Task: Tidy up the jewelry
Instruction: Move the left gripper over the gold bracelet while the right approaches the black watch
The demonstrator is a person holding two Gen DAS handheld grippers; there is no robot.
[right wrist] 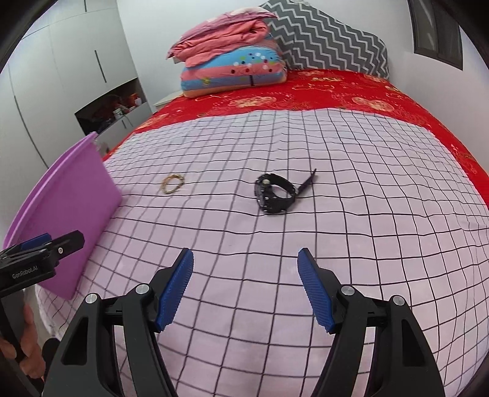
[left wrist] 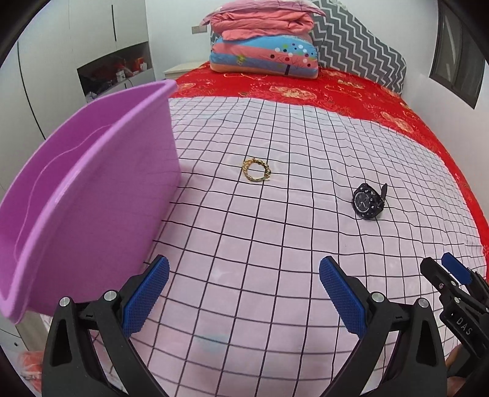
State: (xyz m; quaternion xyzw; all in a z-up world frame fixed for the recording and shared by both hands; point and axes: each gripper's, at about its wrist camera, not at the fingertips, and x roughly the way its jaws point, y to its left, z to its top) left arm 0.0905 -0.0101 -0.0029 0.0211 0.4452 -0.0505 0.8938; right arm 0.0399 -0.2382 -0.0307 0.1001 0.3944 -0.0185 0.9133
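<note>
Pale pink cloth printed with a thin black grid covers the near part of the bed, lying smooth over a red bedspread patterned in gold. On that cloth rests a gold bracelet of small linked beads, curled into a loose ring, and well apart from it to the right a black wristwatch with a chunky round case, pale studs around the bezel and its strap end sticking up. A lilac plastic tub, smooth and matt with a rolled rim, sits at the left edge of the bed, beside the bracelet. The left tongs stand spread wide above the cloth with nothing between them; their black arms carry blue pads with a fine ribbed texture and silver rivets. The right tongs are likewise spread and empty, aimed toward the watch. Seen from the right wrist, the left tool's body reads "GenRobot.AI"; from the left wrist, the right tool shows the letters "DAS". At the bed's head lie folded pink quilts, a striped pillow with coloured dots, and a grey-and-white zigzag cushion.
</note>
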